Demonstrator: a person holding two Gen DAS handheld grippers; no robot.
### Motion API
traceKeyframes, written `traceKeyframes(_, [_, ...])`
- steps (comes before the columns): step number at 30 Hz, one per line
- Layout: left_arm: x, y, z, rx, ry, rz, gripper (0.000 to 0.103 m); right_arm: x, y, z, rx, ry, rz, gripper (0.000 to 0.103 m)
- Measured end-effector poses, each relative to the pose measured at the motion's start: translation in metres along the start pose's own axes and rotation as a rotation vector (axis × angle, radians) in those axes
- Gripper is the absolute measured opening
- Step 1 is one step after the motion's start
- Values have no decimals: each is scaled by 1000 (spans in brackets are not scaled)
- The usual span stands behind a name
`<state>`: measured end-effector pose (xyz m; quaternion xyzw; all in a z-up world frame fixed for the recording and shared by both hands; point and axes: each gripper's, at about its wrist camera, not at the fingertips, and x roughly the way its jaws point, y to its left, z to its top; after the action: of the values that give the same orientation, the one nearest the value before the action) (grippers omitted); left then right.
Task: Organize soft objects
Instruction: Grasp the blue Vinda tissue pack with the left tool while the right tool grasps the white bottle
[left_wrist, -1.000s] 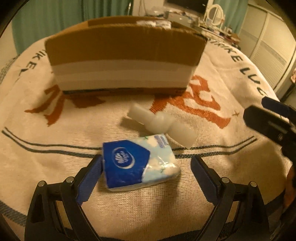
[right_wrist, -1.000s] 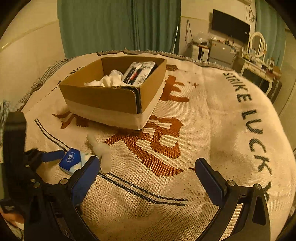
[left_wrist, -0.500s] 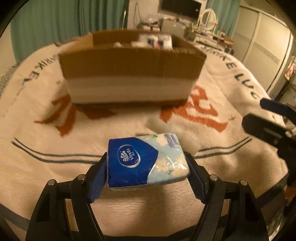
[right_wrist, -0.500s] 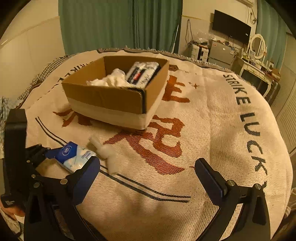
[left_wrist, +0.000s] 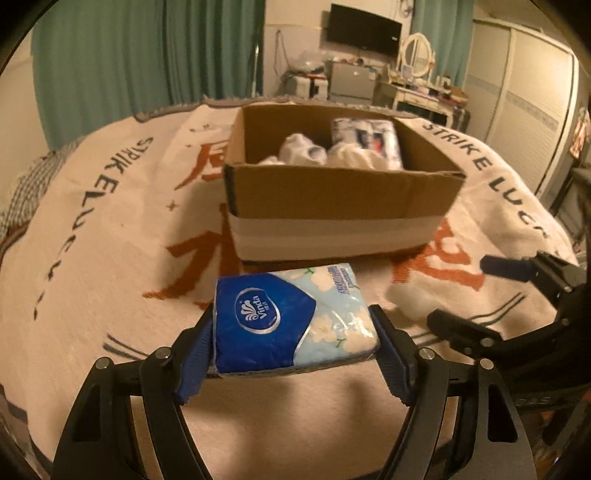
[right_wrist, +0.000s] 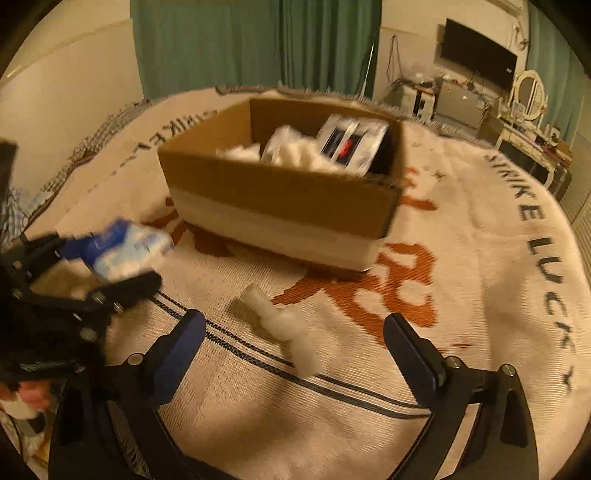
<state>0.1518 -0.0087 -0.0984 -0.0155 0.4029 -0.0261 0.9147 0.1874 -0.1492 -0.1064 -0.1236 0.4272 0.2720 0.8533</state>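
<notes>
My left gripper (left_wrist: 295, 338) is shut on a blue and floral tissue pack (left_wrist: 291, 321) and holds it above the blanket, in front of the cardboard box (left_wrist: 340, 206). The pack also shows at the left of the right wrist view (right_wrist: 125, 247). The box (right_wrist: 280, 206) holds white soft items (right_wrist: 295, 155) and a wrapped pack (right_wrist: 351, 144). A white bone-shaped soft object (right_wrist: 284, 325) lies on the blanket between my right gripper's open, empty jaws (right_wrist: 293, 347). The right gripper also shows at the right of the left wrist view (left_wrist: 517, 295).
A cream blanket (right_wrist: 480, 295) with orange characters and black lettering covers the bed. Green curtains (right_wrist: 258, 44) hang behind. A TV (right_wrist: 476, 55), a mirror and furniture stand at the back right.
My left gripper closed on the tissue pack and lifted it off the blanket towards the box. My right gripper moved left and forward, now over the white bone-shaped object.
</notes>
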Motion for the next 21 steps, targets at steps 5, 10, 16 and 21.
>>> traceKeyframes(5, [18,10,-8,-3,30,-5,76,38,-1,-3,26,83,21,78])
traceKeyframes(10, [32,11,-19,4,69,-27,76,53,1,-7,20,121,26,61])
traceKeyframes(16, [27,13,-22,-22,60,-51,76,48,1,-10,29,90,-1,36])
traceKeyframes(21, [10,11,-19,-21,35,-45,76,20,0,-12,29,23,-6,35])
